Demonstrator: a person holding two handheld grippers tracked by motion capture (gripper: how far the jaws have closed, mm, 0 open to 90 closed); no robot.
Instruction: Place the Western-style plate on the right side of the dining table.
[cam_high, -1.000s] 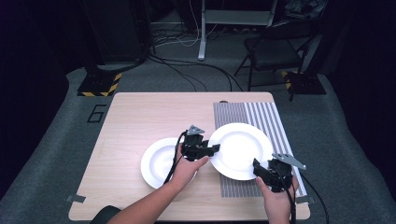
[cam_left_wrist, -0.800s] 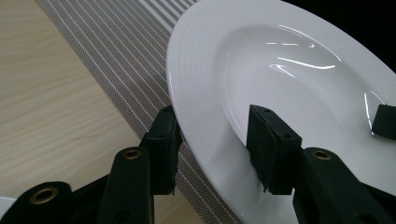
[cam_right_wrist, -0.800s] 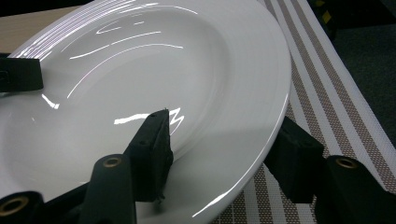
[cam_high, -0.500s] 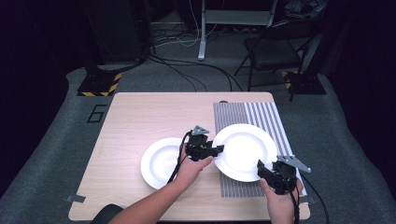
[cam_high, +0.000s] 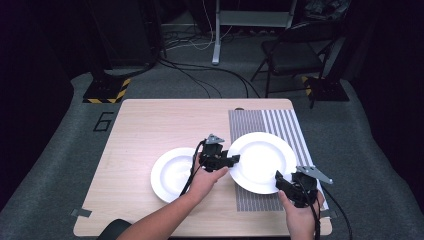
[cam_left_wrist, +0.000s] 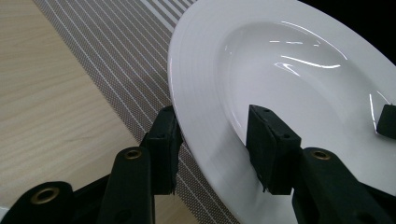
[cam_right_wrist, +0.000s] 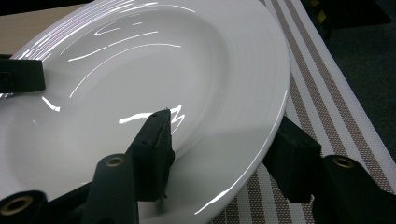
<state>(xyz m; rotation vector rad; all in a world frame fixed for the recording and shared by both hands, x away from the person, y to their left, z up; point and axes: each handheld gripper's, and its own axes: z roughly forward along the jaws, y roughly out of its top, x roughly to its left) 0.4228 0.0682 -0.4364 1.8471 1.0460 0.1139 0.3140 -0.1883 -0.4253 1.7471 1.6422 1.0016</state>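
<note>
White glazed china is the business here: a large deep plate sits over the striped placemat on the right part of the wooden table, and both grippers have hold of its rim from opposite sides. The left gripper comes in from the plate's left edge; in the left gripper view one jaw sits under the rim against the mat side and the other rests on the upper face near the well, so the rim is pinched between them. The right gripper takes the near right edge in the same way, one jaw on the inside slope and one beneath the rim. Neither stands wide; each is at a middling gap set by the sloping rim it clamps. Two grips on opposite edges look sensible for a broad, slick dish, since a single pinch would likely let it tip or slide. A smaller white plate lies just left of it on the bare wood, partly under the left hand, perhaps the partner for stacking. As for writing, a dark "6" is marked on the grey floor by the table's far left corner; no brand shows on either plate.
</note>
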